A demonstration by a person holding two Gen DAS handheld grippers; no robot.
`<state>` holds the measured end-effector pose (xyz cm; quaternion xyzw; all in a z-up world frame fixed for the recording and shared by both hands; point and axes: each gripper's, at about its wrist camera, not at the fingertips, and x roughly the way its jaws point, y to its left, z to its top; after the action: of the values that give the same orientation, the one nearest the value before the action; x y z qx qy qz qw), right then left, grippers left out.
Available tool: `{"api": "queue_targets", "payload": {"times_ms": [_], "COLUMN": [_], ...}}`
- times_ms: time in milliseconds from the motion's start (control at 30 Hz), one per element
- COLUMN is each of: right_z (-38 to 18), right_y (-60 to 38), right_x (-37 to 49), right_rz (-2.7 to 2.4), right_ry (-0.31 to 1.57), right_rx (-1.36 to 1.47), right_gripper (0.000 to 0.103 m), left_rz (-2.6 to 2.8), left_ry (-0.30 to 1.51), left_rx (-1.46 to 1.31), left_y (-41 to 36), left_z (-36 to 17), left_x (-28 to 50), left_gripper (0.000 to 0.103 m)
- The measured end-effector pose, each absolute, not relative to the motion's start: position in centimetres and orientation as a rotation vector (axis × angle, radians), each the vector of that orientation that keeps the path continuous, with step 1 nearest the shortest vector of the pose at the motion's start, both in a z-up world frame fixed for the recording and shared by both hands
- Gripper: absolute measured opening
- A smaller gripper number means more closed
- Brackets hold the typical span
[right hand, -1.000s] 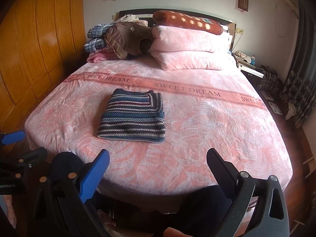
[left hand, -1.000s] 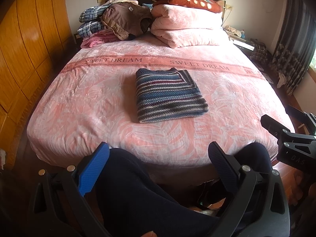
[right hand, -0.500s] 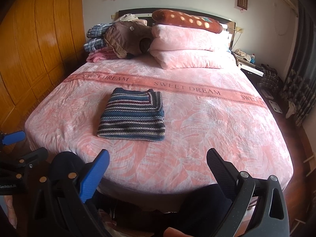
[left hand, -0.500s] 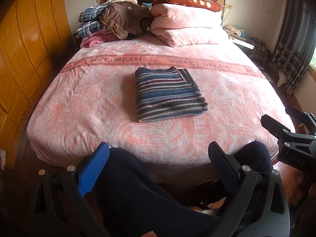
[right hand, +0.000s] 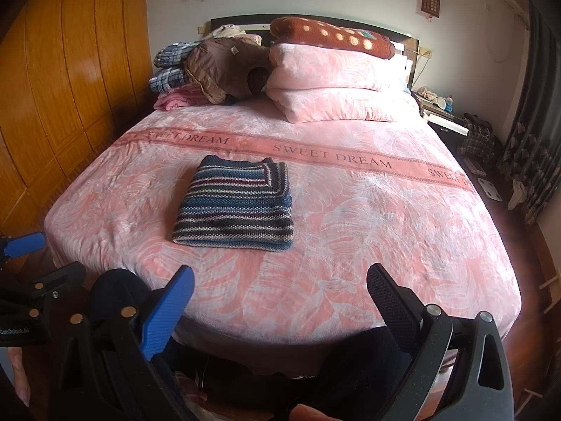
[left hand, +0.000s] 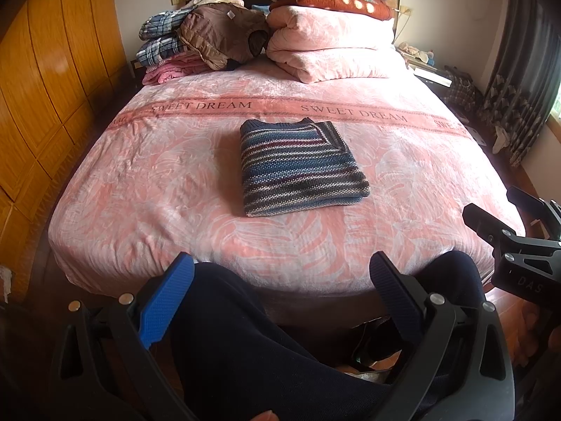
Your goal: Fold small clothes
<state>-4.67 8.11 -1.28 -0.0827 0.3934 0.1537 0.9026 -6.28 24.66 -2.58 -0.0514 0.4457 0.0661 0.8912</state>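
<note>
A striped blue, grey and maroon knitted sweater (left hand: 298, 168) (right hand: 236, 207) lies folded into a neat rectangle on the middle of the pink bedspread (left hand: 140, 182) (right hand: 385, 217). My left gripper (left hand: 282, 280) hangs open at the foot of the bed, above a person's dark trouser legs, well short of the sweater. My right gripper (right hand: 280, 284) is open too, also held back from the bed's near edge, with nothing between its fingers. Each gripper shows at the side of the other's view.
Stacked pink pillows (left hand: 333, 45) under a brown dotted blanket (right hand: 329, 37) and a pile of folded clothes (left hand: 196, 42) fill the head of the bed. A wooden wardrobe (left hand: 45, 80) lines the left wall; a bedside table (right hand: 441, 112) and dark curtains (left hand: 519, 80) stand at the right.
</note>
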Motion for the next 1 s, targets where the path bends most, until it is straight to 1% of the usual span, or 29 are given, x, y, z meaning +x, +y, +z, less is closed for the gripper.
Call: {"api": "queue_targets", "payload": {"times_ms": [133,300,500,667,1000], "right_z": [-1.4,-1.6,-2.5,-1.9,-1.7], "right_y": [7.9,8.3,8.7,9.1,9.8], "right_x": [-4.6,-5.2,-5.2,-5.3,-5.5], "right_rz": [0.282,0.184,0.252,0.349,0.337], "right_ry": [0.793,0.756,0.794,0.8,0.792], "right_rx": [-0.164,-0.235,-0.223,-0.177,-0.202], "right_gripper": [0.099,0.099,0.099,0.099,0.099], "left_rz": [0.136,0.132,0.124,0.134,0.133], "left_ry": [0.927,0.93,0.932,0.934,0.931], "left_rx": [-0.108,-0.104,-0.102,-0.1,-0.097], "left_y": [24.7,24.7,25.0,25.7,25.7], "left_z": [-2.6,-2.8,-2.8,-2.6,-2.4], "left_x": [-6.3,-6.2,-5.8,-5.6,-5.4], "left_gripper": [0.1,0.1,0.1,0.1,0.1]}}
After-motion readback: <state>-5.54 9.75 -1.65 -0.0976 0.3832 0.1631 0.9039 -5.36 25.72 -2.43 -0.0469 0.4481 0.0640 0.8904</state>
